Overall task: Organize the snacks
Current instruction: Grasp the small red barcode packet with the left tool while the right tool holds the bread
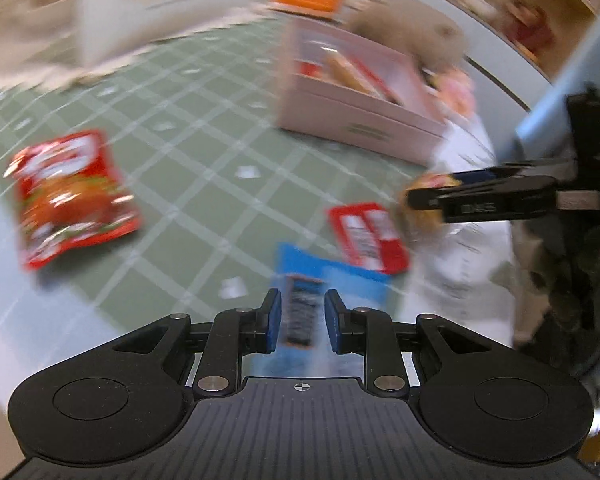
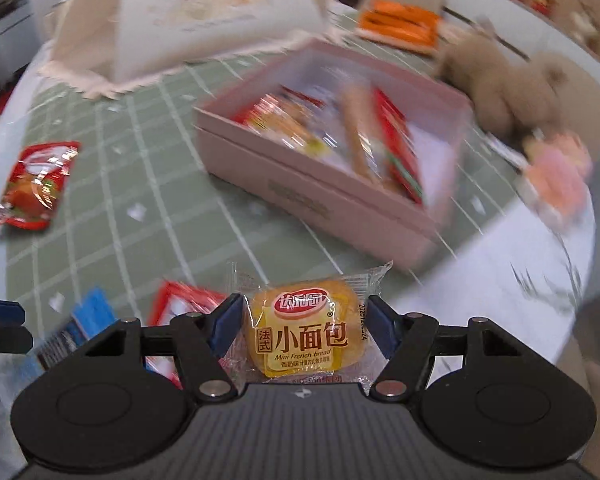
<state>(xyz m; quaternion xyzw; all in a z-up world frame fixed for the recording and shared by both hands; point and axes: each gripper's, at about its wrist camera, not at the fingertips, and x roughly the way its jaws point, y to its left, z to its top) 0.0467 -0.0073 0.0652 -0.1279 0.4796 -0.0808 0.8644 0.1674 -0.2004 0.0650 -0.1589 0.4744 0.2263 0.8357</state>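
Right gripper (image 2: pixel 304 328): jaws clenched on a wrapped bun (image 2: pixel 304 334), one pad at each side of the packet, label facing the camera; the left wrist view shows that same gripper (image 1: pixel 420 200) side-on at the right edge, bun (image 1: pixel 424 204) at its tips, above the white part of the worktop (image 1: pixel 472 248).

Left gripper (image 1: pixel 299 316): jaws narrow, a blue packet (image 1: pixel 300 312) between the pads; heavy blur, so contact with the pads cannot be confirmed; cannot tell whether it is grasped.

Ahead of the right gripper: the pink box (image 2: pixel 332 184), lid off, already holding several snacks; its near wall faces the gripper with bare green checked cloth (image 2: pixel 172 216) between them; the box interior shows only in the right wrist view; the left wrist view gives just its side wall (image 1: pixel 360 120).

Beside the grippers: a red flat packet (image 1: pixel 366 236) just right of the blue packet (image 2: pixel 88 320), lying on the cloth; a red snack bag (image 1: pixel 72 196) well apart to the left, near the cloth's edge, also visible from the right (image 2: pixel 32 184).

Surroundings: a white mesh cover (image 2: pixel 204 12) behind the box; a plush toy (image 2: pixel 508 88) touching or just beside the box's far right corner; an orange pack (image 2: pixel 400 22) behind it; a pink item (image 2: pixel 560 176) right of the box, near the worktop edge; open cloth lies left of the box.
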